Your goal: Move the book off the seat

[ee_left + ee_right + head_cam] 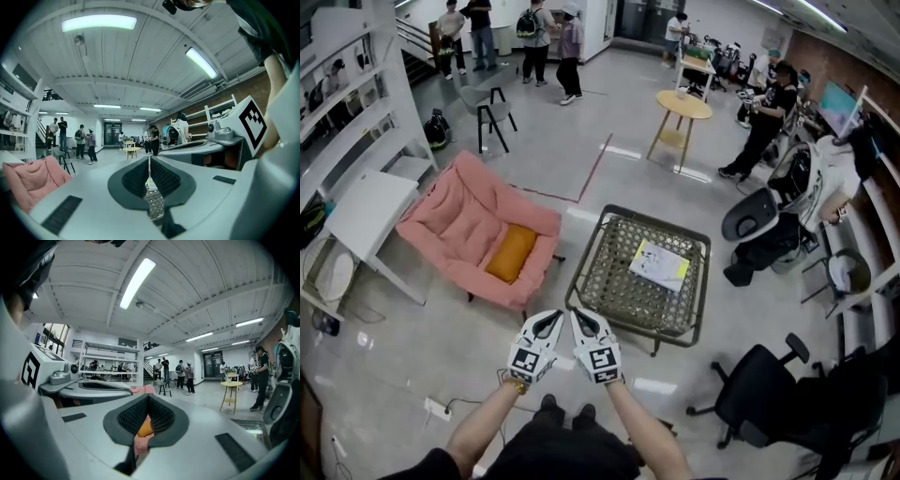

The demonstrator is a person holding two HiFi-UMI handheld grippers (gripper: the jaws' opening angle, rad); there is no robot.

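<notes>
A white book with a yellow edge point(659, 264) lies flat on the right half of a woven seat with a dark frame point(617, 281), in the middle of the head view. Both grippers are held side by side in front of the person, short of the seat's near edge. The left gripper point(555, 319) is shut with nothing in it, and its tips meet in the left gripper view point(149, 161). The right gripper point(580, 318) is also shut and empty, jaws touching in its own view point(148, 399). Neither touches the book.
A pink padded chair point(459, 220) with an orange cushion point(511, 253) stands left of the seat. A white table point(361, 211) is at far left. Black office chairs point(769, 394) stand at right, a round wooden table point(682, 105) behind. People stand around the room. A power strip point(438, 409) lies on the floor.
</notes>
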